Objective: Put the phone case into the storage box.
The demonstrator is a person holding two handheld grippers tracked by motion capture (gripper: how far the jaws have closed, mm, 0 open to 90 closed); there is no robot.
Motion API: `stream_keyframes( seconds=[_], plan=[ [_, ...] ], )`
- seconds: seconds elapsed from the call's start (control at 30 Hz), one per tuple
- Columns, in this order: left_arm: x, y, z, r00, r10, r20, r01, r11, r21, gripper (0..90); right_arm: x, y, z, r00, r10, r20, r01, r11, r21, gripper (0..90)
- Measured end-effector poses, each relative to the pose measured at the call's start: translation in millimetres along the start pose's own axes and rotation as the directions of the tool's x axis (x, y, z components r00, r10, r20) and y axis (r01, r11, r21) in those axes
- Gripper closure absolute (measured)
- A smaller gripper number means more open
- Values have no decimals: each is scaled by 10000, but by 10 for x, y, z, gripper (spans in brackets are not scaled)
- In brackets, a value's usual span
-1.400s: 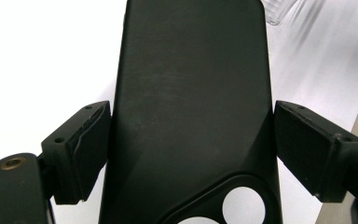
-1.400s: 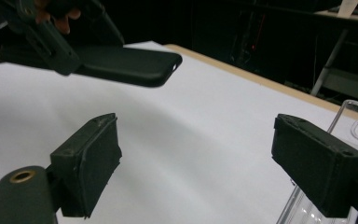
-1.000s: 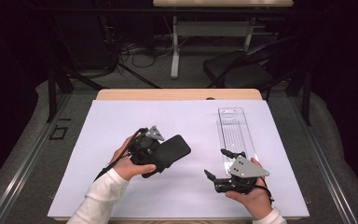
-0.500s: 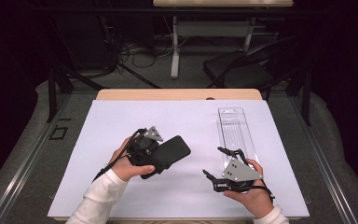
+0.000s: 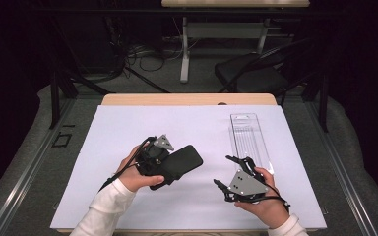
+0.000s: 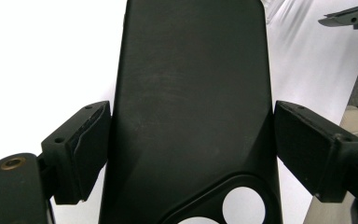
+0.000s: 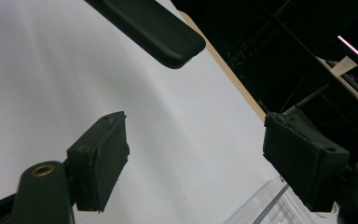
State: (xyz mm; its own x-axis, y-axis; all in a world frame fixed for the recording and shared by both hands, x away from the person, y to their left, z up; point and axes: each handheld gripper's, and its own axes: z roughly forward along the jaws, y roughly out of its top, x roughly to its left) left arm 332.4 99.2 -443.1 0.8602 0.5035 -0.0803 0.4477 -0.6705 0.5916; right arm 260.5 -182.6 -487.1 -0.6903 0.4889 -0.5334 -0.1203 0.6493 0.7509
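Right tool (image 5: pixel 228 172) got turned a bit, its jaws just closing on nothing, right of the matte black plastic phone case (image 5: pixel 179 164), which is clamped in the left tool (image 5: pixel 163 167).

This looks like a lab or a test room. A wooden table (image 5: pixel 187 100) with a big white sheet (image 5: pixel 128 128) on it stands in a dark room on a grey floor (image 5: pixel 24 177). Past its far edge are tangled cables (image 5: pixel 142 56), another table's legs (image 5: pixel 184 54) and a black chair (image 5: pixel 251 76).

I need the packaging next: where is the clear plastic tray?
In the high view, the clear plastic tray lies right of centre on the white table sheet, just beyond the right claw.
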Motion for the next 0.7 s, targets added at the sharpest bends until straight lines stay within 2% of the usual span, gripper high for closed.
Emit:
stream_keyframes(
  seconds=[0.1, 0.23, 0.37, 0.47, 0.53, 0.57, 0.7],
  plan=[
    [-7, 1, 5, 10000, 14, 39, -14, 10000, 34, 143, 12, 25, 16, 9973, -730, 117, 728, 9972, 169, 226],
    [-11, 0, 12, 10000, 31, 67, -32, 9999, 110, 143, 32, 60, 42, 9884, -1512, 153, 1506, 9880, 349, 234],
    [-10, -2, 20, 10000, 7, 51, -7, 9999, 120, 143, 58, 94, 79, 9670, -2529, 296, 2513, 9667, 482, 249],
    [-3, -5, 20, 10000, -6, 35, 6, 9999, 125, 143, 73, 115, 113, 9456, -3244, 261, 3221, 9443, 681, 256],
    [2, -7, 22, 10000, -9, 37, 9, 9999, 132, 143, 90, 130, 130, 9350, -3536, 254, 3504, 9327, 858, 265],
    [4, -9, 25, 10000, -37, 34, 36, 9999, 144, 143, 94, 137, 141, 9306, -3652, 245, 3620, 9281, 870, 271],
    [16, -12, 33, 10000, -21, -39, 22, 9997, 228, 143, 113, 153, 189, 9224, -3862, 102, 3841, 9195, 830, 301]
  ],
)
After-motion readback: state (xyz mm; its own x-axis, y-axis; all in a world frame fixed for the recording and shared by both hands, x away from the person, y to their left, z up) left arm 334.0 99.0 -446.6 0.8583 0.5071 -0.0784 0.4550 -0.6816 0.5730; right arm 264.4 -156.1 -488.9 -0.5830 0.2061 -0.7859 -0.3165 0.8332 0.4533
